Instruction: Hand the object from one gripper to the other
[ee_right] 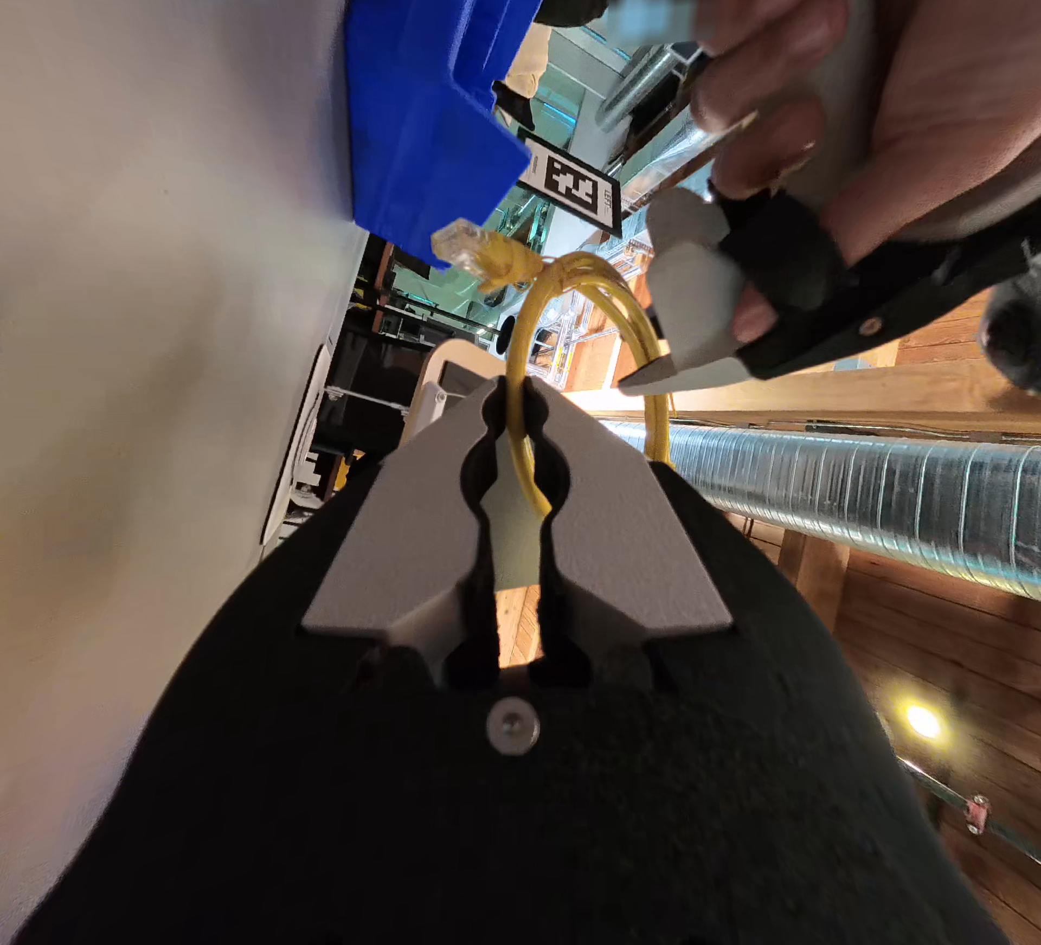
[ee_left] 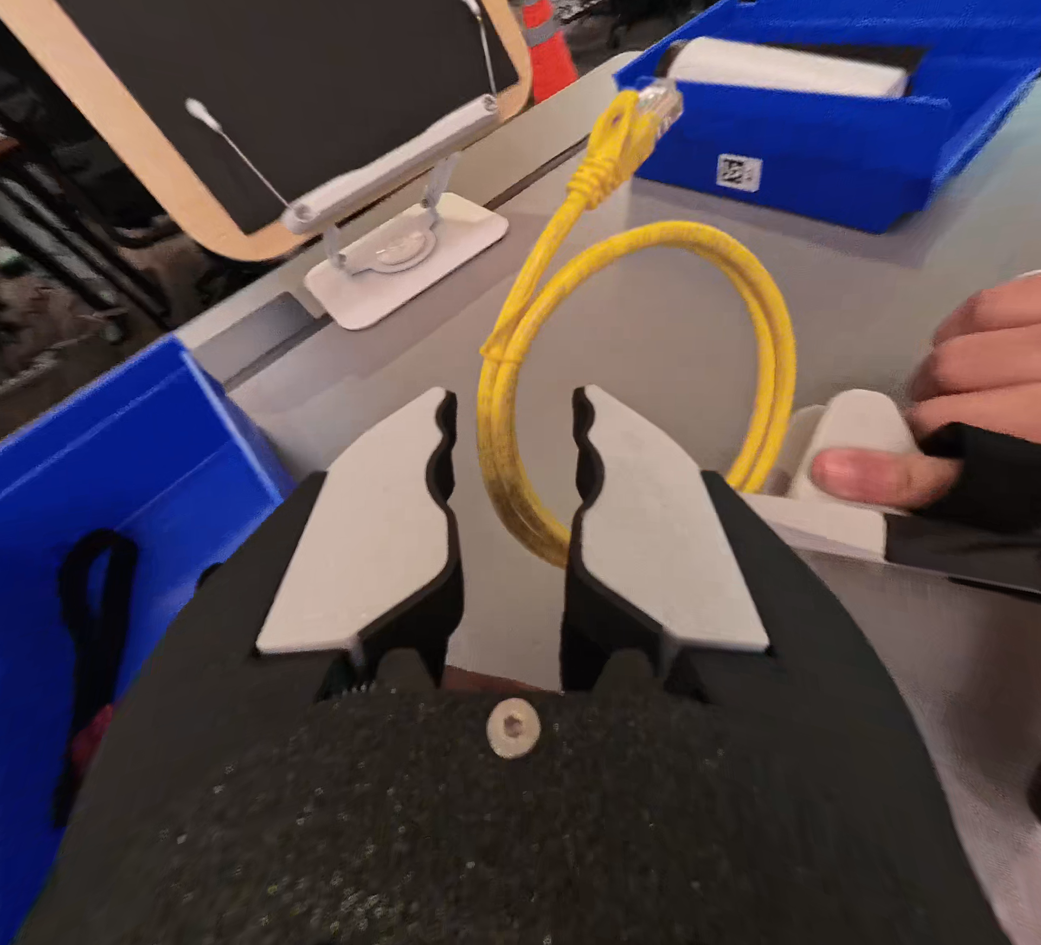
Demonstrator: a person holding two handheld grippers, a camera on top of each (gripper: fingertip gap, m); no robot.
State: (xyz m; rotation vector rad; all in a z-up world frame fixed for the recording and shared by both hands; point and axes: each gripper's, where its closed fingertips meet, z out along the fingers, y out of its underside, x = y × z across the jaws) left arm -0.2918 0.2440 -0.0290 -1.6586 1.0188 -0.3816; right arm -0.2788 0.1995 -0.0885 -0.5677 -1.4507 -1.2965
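The left gripper (ee_left: pixel 514 411) stood with its jaws apart, the coiled yellow cable (ee_left: pixel 636 354) hanging between and just beyond its fingertips. The right gripper (ee_right: pixel 514 388) pinched that cable's loop, held above the grey table (ee_left: pixel 648 309) between blue bins (ee_left: pixel 845 140).

The coiled cable (ee_left: pixel 636 354) hangs above the middle of the table (ee_left: pixel 648 292), between the left gripper (ee_left: pixel 514 411) and the right gripper (ee_right: pixel 514 383). One bin (ee_left: pixel 833 152) sits at the far right corner, another bin (ee_left: pixel 129 473) at the left edge, a stand (ee_left: pixel 405 253) on the far edge.
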